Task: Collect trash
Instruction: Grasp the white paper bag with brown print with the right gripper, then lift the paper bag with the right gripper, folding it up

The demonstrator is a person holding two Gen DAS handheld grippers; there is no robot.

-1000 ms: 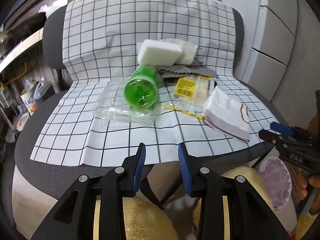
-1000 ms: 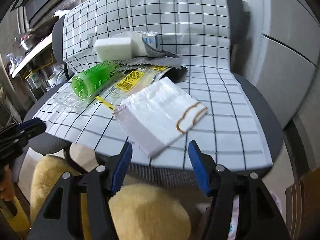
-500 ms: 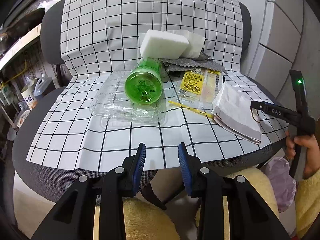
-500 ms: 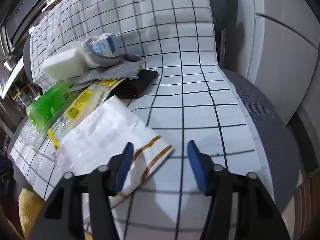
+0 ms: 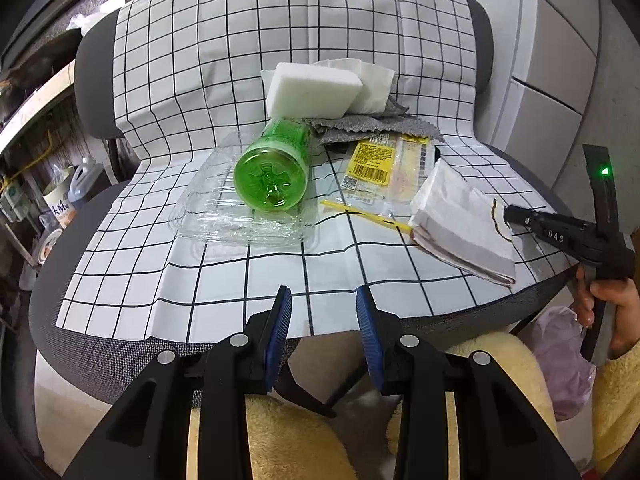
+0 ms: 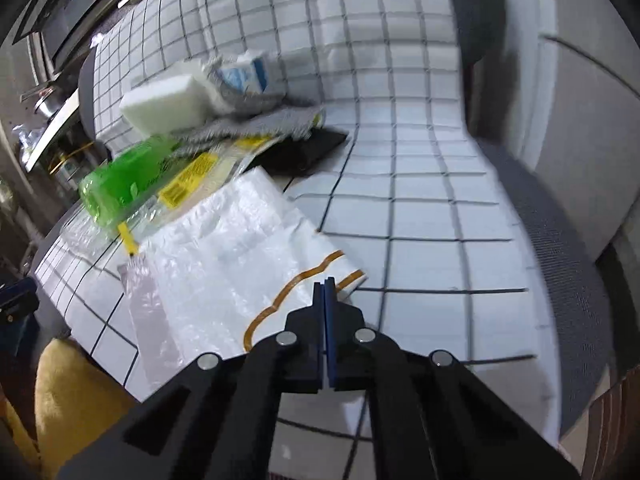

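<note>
**Right gripper clamps the bag's corner**

The right gripper [image 6: 325,282] has just snapped closed, 2 pads pinching the near corner of the folded white plastic bag [image 6: 224,264]. Bag lies flat on the checked cloth [image 6: 420,216], just right of the green bottle [image 5: 272,172], whose base faces the left gripper [image 5: 323,312], part-open, empty.

Office chair [image 5: 60,280], grey mesh seat and backrest, draped with a white cloth [image 5: 224,80] printed in a black grid; cloth runs down the backrest and over the seat to its front edge. Pale panelled cabinet fronts [image 5: 552,72] to the right of the chair. Cluttered shelving [image 5: 36,92] to the left, with a yellow cable [image 5: 24,168], a grey-blue jug [image 5: 86,178] and a printed paper cup [image 5: 60,206] below it. Yellow fleece fabric [image 5: 288,440] at the bottom edge.
</note>
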